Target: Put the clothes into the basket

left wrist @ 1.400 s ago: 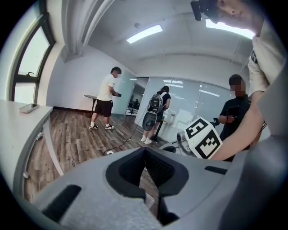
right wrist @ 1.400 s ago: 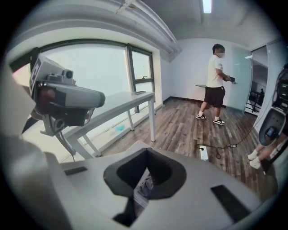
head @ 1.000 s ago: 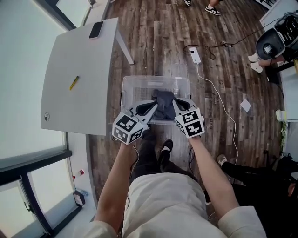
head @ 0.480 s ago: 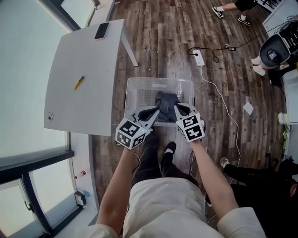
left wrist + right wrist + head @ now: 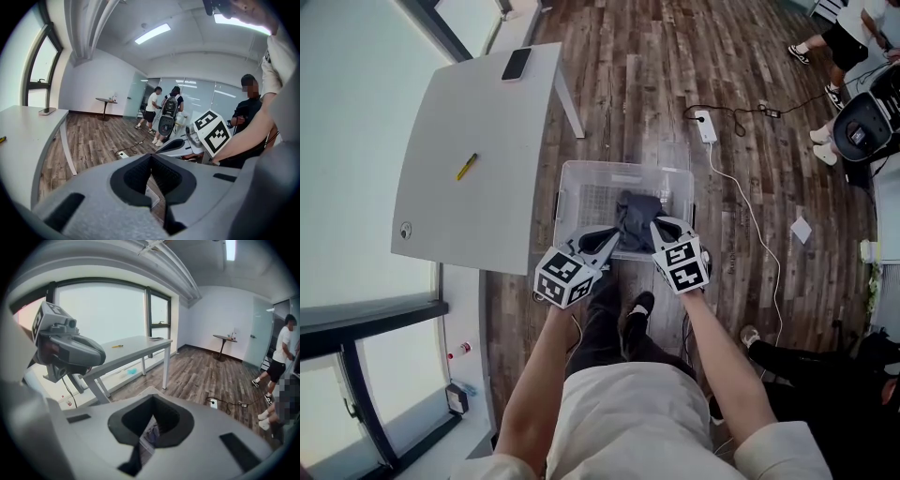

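Note:
A clear plastic basket (image 5: 579,184) stands on the wood floor in front of my feet. A dark garment (image 5: 637,208) hangs bunched over its near half, partly inside it. In the head view my left gripper (image 5: 615,234) meets the garment's left edge and my right gripper (image 5: 657,225) its right edge, both shut on the cloth. The left gripper view shows the left gripper (image 5: 151,155) with its jaws closed together, the basket floor visible beneath. Closed jaws also show on my right gripper (image 5: 152,398) in its own view, with a dark strip of cloth below them.
A grey table (image 5: 469,112) stands left of the basket, with a phone (image 5: 517,64) and a yellow pen (image 5: 467,167) on it. A white power strip (image 5: 706,126) and its cable lie on the floor to the right. People stand at the far right.
Both grippers have carried the garment a little lower and toward the basket's near side. A person at the top has walked to the right.

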Tool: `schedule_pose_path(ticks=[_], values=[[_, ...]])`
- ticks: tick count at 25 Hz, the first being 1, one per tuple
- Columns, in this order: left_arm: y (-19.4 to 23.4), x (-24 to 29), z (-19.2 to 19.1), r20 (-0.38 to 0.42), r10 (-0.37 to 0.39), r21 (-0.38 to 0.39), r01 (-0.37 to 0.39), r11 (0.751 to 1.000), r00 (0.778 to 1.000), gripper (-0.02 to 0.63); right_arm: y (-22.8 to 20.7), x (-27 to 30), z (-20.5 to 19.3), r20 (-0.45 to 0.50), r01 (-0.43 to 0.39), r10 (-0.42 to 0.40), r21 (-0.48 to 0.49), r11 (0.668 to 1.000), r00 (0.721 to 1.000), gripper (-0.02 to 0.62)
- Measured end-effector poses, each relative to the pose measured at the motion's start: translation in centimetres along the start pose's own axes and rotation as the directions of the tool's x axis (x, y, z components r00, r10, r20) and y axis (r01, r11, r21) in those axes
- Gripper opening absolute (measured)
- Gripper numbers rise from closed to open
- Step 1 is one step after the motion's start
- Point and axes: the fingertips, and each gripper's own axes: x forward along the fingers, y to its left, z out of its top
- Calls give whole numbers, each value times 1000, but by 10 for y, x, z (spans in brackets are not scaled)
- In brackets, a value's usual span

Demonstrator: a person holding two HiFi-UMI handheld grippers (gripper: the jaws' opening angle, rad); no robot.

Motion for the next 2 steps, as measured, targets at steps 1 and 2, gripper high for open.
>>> schedule_pose_path(ticks=[1,2], values=[[0,0,1,-1,1,0,-1,1000,1000,14,1,-1,1,-3,-3,3,-3,1000,1000,14],[-1,1,2,-1,2,0,-2,1000,1000,14,1,-1,3,-6,-5,5,-7,1000,1000,14]])
